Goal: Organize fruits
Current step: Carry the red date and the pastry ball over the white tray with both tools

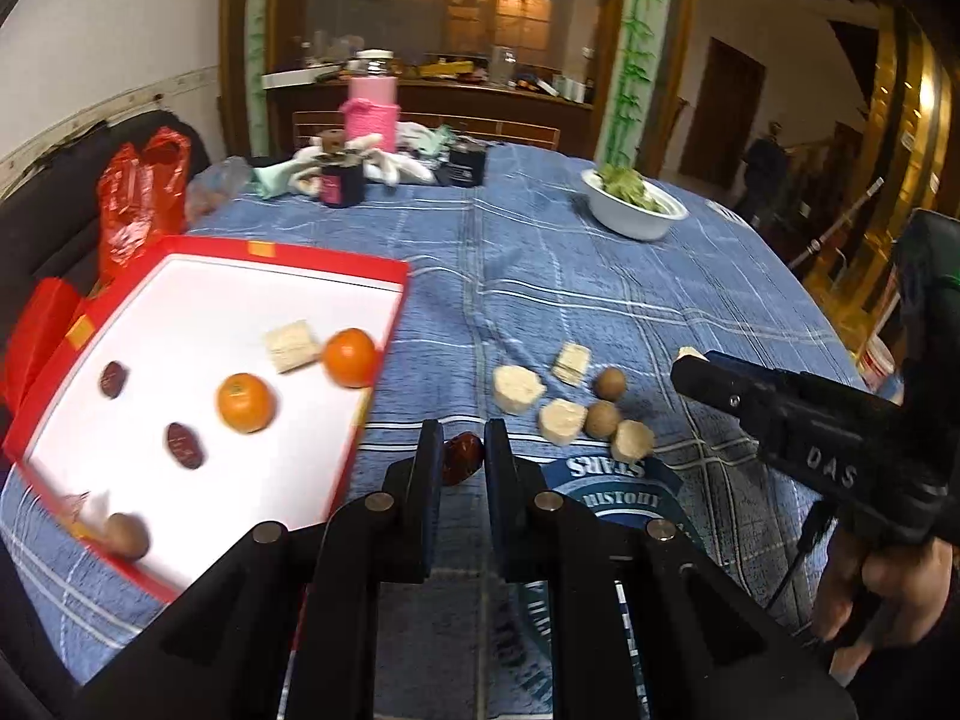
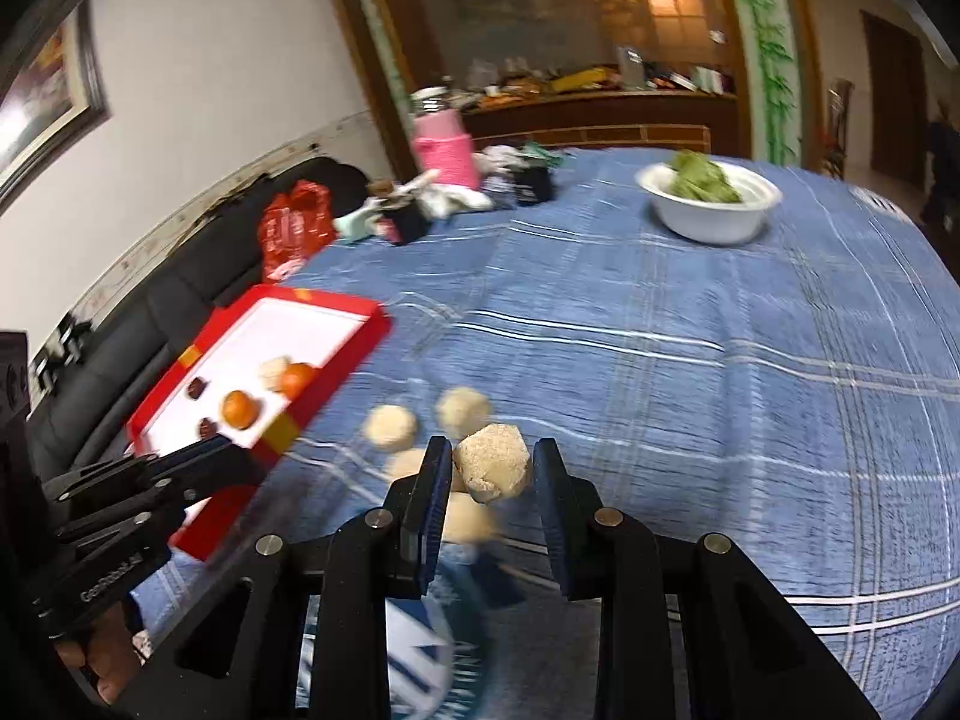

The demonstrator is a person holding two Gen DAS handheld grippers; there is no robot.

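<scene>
Nearest the left wrist camera, the left gripper is clamped on a dark red date, its two black fingers pressed against the fruit's sides above the blue checked tablecloth. Left of it, by the table's left edge, sits a red tray with a white floor, holding two oranges, two more dates, a pale chunk and a brown round fruit near its front corner; that last fruit shows only in this view. Just right of the tray's right rim, loose on the cloth, lie several pale chunks and small brown round fruits. Further right, the right gripper reaches in with a pale tip showing at its end, and a hand grips its handle.

From the right wrist camera, the left gripper appears at the left edge, pointing at the tray's near corner, its date hidden. In the middle, the right gripper is narrowly open around a rough pale chunk, which is lifted clear of the cloth; the left finger touches it, and whether the right finger does is hard to tell. Blurred pale chunks lie below it. Toward the table's far right edge stands a white bowl of green leaves.
</scene>
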